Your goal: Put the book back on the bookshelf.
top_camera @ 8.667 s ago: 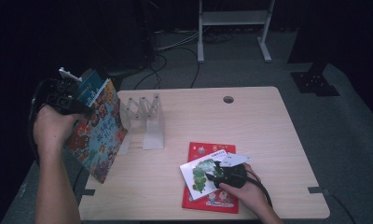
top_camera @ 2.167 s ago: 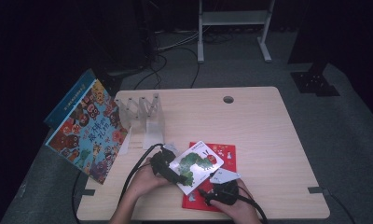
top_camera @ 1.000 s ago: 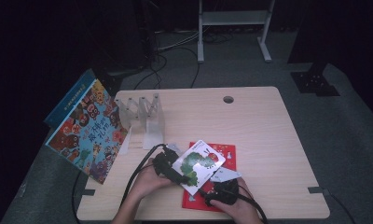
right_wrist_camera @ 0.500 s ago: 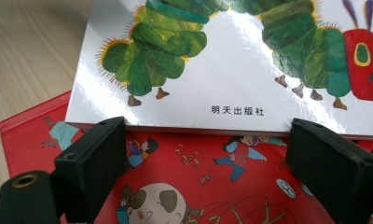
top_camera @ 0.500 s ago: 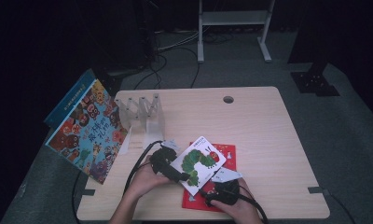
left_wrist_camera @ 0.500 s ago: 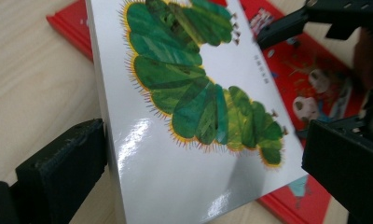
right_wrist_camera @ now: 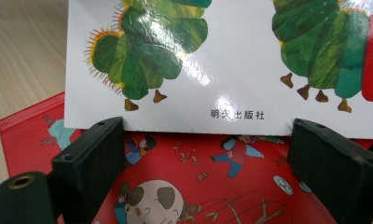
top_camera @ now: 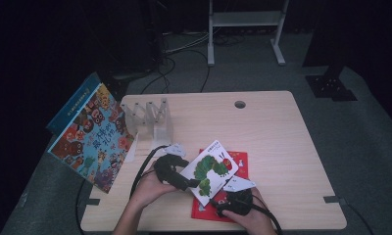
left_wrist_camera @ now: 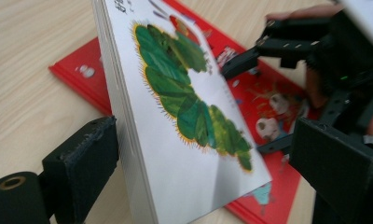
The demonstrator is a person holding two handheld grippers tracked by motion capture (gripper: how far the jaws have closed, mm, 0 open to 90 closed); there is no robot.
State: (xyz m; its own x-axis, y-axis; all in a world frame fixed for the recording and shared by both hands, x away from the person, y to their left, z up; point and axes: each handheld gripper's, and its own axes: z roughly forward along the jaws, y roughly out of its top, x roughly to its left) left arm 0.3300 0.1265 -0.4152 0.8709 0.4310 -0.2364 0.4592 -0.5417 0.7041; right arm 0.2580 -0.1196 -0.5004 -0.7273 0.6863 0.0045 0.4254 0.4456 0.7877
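Caterpillar book [left_wrist_camera: 189, 116] between parted left jaws

The caterpillar book [top_camera: 211, 170] is sitting tilted on top of the flat book [top_camera: 235, 161], which is lying on the table [top_camera: 282, 147] near its front edge. Seen from the high view, the left gripper [top_camera: 184, 182] is lying just left of the caterpillar book, with that book's edge standing between its jaws in the left gripper view. The right gripper [top_camera: 221, 204] is sitting just in front of the caterpillar book, over the flat book's near part. The clear rack [top_camera: 147, 117] is standing behind and to the left of the caterpillar book. The large book [top_camera: 93, 137] is leaning farther left, overhanging the table's left edge.
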